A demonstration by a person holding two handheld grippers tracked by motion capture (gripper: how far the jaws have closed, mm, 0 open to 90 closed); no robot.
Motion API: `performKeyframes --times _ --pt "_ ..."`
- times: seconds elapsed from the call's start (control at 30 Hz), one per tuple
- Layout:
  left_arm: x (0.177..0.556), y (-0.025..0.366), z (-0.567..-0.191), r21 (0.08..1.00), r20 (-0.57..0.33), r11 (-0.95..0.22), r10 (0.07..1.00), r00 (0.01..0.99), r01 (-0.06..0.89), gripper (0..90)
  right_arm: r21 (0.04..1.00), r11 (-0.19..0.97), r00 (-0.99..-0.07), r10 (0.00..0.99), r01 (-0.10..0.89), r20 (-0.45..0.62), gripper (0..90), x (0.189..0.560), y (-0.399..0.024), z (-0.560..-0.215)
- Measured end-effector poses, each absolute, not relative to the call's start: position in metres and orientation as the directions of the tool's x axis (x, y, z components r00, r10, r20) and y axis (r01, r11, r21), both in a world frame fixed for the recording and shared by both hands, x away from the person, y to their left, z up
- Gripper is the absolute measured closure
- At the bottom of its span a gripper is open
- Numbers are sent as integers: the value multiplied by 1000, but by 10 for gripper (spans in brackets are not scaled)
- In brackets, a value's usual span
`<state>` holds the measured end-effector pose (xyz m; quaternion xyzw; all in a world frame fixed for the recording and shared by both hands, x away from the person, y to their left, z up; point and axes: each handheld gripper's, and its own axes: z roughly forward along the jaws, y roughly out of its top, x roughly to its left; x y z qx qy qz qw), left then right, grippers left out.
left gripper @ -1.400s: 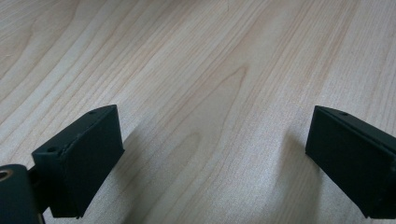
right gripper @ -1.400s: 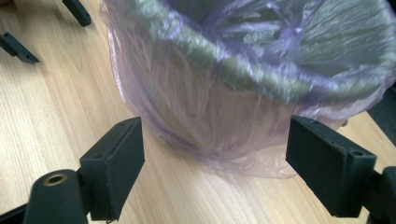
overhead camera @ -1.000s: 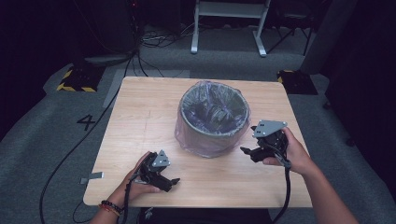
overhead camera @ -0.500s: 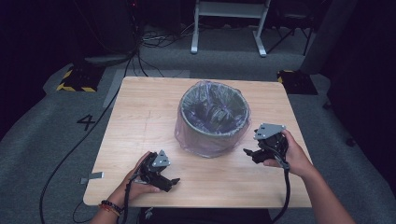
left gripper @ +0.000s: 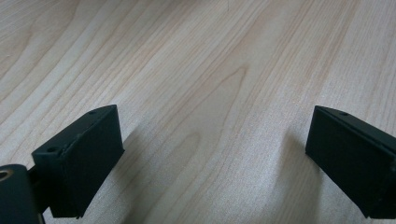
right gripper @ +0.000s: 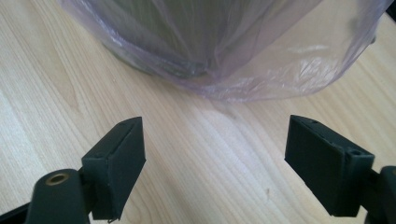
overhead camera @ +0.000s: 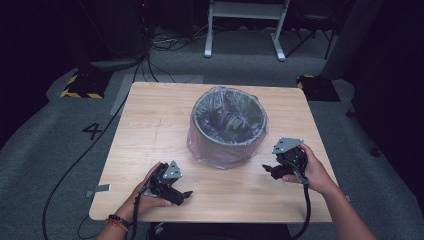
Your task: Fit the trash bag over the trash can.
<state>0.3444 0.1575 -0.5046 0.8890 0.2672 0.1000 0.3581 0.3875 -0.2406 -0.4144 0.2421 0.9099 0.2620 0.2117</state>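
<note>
We rest our left tool, jaws spread and empty, on the bench. The bag-lined bin stands mid-bench. Our right tool, also spread and empty, nears its loose plastic, which could tear or drag if snagged.

A light wooden table carries a grey bin lined with a clear plastic bag.

Pale wood table, matt with fine grain, lies under the matt black jaws. Ahead of the right jaws, thin glossy, crinkled plastic bag covers a grey bin.
</note>
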Motion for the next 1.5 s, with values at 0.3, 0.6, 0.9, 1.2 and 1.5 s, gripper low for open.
performKeyframes --times 0.3,0.6,0.9,1.2,1.5 --pt "344 158 -505 690 -14 -601 547 837 404 37 583 725 -793 571 366 -213 203 384 -252 -434" --pt "344 158 -505 690 -13 -601 547 837 403 37 603 686 -778 606 406 -165 203 377 -271 -454" --pt "345 158 -505 691 -13 -601 546 838 402 38 631 658 -767 624 411 -151 203 369 -288 -471" --pt "344 158 -505 690 -14 -601 547 837 404 37 670 583 -713 692 460 -112 211 359 -312 -487" --pt "344 157 -505 691 -13 -600 547 837 403 39 722 465 -663 749 513 -12 185 349 -336 -500"
